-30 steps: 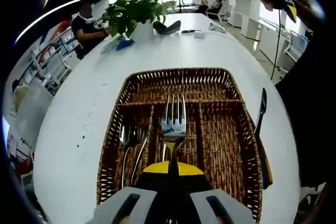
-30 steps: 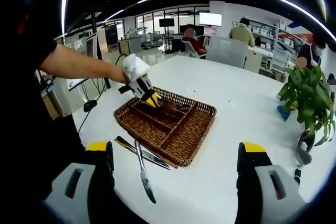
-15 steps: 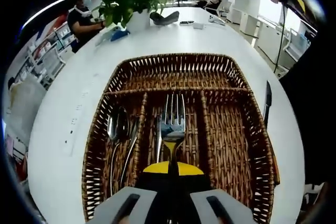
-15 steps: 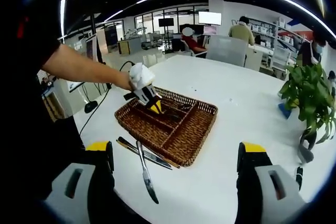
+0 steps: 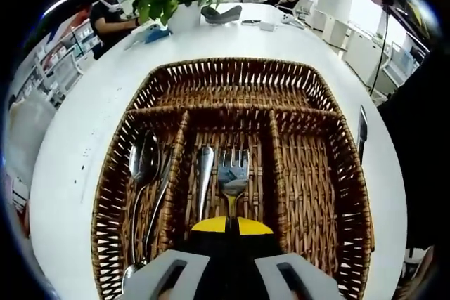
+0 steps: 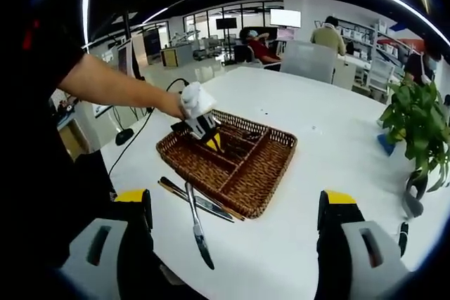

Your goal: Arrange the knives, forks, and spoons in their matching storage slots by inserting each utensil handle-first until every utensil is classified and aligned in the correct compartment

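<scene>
Left claw [image 5: 228, 224]: pressed together on the handle of a fork [image 5: 233, 172], tines pointing away, now low inside the middle slot of the wicker tray [image 5: 232, 75].
Right claw [image 6: 235, 223]: spread wide and holding nothing, waiting above the worktop [image 6: 330, 152].
Change just now: the left claw has come down; the tray looks larger and nearer than one second ago, and the fork head sits between the slot walls instead of above them.
New in sight: another piece of cutlery [image 5: 204, 177] lies in the same middle slot, just beside the fork; I cannot tell its kind.
Spoons [image 5: 144, 166]: already in the left slot.
Right slot: nothing in it.
Knives [image 6: 197, 212]: two lie on the worktop beside the near edge of the tray, in the same place as earlier.
Meaning for the task: the fork seems nearly placed; I judge that the knives are the next work.
</scene>
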A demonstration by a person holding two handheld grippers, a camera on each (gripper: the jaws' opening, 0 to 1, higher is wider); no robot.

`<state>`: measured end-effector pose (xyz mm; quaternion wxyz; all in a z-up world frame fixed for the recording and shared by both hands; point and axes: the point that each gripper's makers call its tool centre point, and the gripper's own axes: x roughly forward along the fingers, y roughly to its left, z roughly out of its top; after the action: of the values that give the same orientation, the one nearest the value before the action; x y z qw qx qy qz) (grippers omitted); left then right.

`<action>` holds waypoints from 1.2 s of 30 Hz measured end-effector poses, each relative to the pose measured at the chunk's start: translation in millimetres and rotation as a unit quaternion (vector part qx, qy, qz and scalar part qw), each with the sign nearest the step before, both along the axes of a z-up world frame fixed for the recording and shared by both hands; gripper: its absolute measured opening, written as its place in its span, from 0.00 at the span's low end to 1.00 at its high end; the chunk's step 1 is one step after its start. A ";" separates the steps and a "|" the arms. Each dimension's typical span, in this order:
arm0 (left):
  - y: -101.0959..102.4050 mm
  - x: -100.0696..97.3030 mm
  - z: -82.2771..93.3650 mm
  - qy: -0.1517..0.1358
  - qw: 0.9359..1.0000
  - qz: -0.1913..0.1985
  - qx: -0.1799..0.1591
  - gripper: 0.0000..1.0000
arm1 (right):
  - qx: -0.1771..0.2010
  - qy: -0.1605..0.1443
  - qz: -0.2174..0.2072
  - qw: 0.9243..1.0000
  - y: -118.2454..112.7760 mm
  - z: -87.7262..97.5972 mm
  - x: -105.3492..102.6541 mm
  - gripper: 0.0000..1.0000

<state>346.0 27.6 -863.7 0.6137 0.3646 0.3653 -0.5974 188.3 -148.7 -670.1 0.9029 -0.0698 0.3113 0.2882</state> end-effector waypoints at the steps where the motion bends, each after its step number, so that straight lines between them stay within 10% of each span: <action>1: -0.7 0.2 -0.1 -0.002 1.000 0.001 -0.001 0.00 | 0.000 0.000 -0.001 1.000 -1.2 -0.4 -0.3 0.99; 15: -5.0 -2.7 -4.6 0.006 1.000 -0.008 -0.010 0.01 | 0.001 0.002 -0.006 1.000 -3.3 -2.0 -8.9 0.99; 20: -6.4 6.4 -0.6 -0.052 0.999 -0.003 -0.017 0.13 | -0.001 0.000 -0.003 1.000 -3.0 -0.7 -12.1 0.99; 36: 22.2 16.2 97.7 -0.053 0.975 0.135 -0.170 0.35 | -0.003 -0.019 0.022 1.000 7.1 7.0 1.3 0.99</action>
<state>362.2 49.8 -766.0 0.7601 0.2333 0.2708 -0.5426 189.6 -141.6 -663.1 0.9018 -0.0850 0.2931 0.3060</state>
